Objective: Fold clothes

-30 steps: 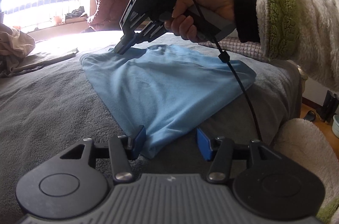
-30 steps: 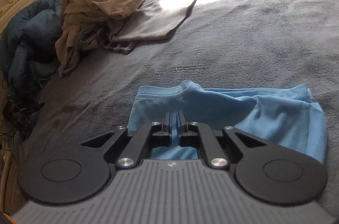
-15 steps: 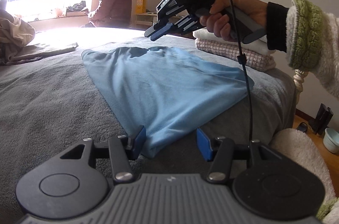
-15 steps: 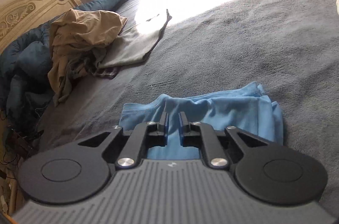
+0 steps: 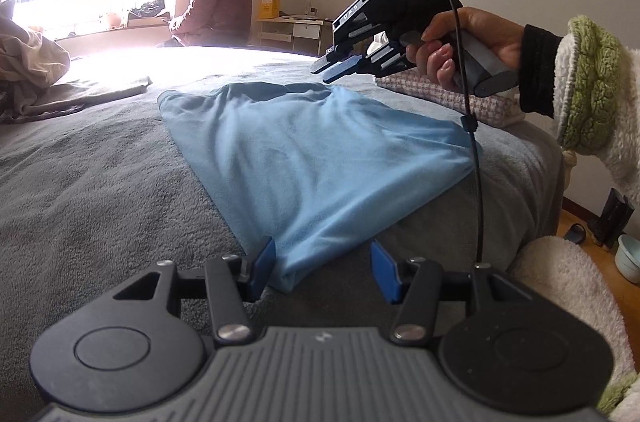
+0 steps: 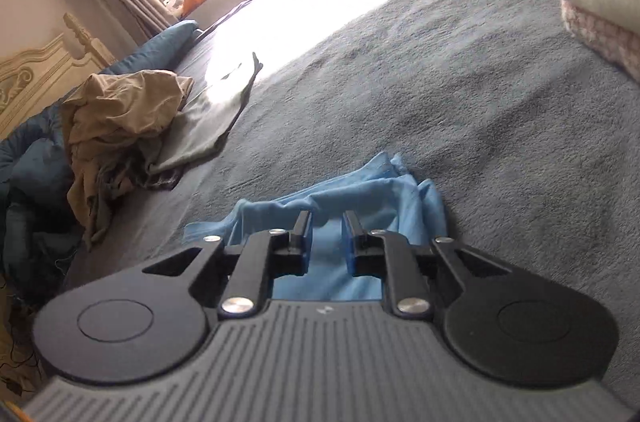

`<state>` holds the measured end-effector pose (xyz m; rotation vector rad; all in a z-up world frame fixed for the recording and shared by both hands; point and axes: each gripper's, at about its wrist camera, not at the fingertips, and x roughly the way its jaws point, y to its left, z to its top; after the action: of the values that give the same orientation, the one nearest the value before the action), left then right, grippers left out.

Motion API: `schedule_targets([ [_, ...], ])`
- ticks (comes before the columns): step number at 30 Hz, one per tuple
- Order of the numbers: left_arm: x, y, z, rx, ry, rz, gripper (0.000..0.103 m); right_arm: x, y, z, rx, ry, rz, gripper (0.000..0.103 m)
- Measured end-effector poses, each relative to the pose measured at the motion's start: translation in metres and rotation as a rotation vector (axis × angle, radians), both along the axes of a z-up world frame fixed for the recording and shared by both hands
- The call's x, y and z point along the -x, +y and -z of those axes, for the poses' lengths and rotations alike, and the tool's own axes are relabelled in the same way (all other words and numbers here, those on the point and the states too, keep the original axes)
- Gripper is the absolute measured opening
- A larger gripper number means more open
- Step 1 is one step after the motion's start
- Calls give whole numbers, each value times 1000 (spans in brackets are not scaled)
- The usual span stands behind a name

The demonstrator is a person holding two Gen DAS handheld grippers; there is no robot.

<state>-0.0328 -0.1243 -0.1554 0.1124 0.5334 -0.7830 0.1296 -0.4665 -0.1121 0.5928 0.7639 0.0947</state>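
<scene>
One blue garment; two grippers

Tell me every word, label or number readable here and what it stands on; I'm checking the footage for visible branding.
"DAS": raised letters on the side of the right tongs, read with some doubt.
Small emblem on the left tongs body: too small to read.
Yellow box by the far wall: print too blurred to read.
Blue garment: no text visible.

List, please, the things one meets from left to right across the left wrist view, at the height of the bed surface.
Beige crumpled clothes → flat grey garment → blue shirt → pink knit folded pile → green-and-white fleece sleeve.
</scene>
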Motion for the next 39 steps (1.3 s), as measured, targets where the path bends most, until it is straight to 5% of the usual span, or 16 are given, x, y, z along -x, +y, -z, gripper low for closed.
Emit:
schedule_targets([
  [3,1,1,-1,2,2,0,54,5,-9,13,61,63,106,14],
  [7,1,3,-2,9,13,2,54,39,-45,4,59,23,322,17],
  [13,1,2,-3,2,15,-2,54,93,-16,-29,62,-100,134,17],
  [17,1,1,-4,-5,23,-8,54,106,23,-13,22,-73,-35,17],
  [20,-1,2,-5,4,44,-15,54,114,28,13,2,-8,-31,17],
  [25,-4,5,-7,16,70,-18,54,157,-29,28,-95,-28,209,12],
  [28,-4,4,-7,15,75,-26,54,179,-41,17,66,-10,338,16],
  [35,-1,1,-8,-10,65,-35,54,208,-17,0,89,-142,309,16],
  [39,1,-1,-10,-25,65,-41,54,202,27,-3,117,-210,145,16],
])
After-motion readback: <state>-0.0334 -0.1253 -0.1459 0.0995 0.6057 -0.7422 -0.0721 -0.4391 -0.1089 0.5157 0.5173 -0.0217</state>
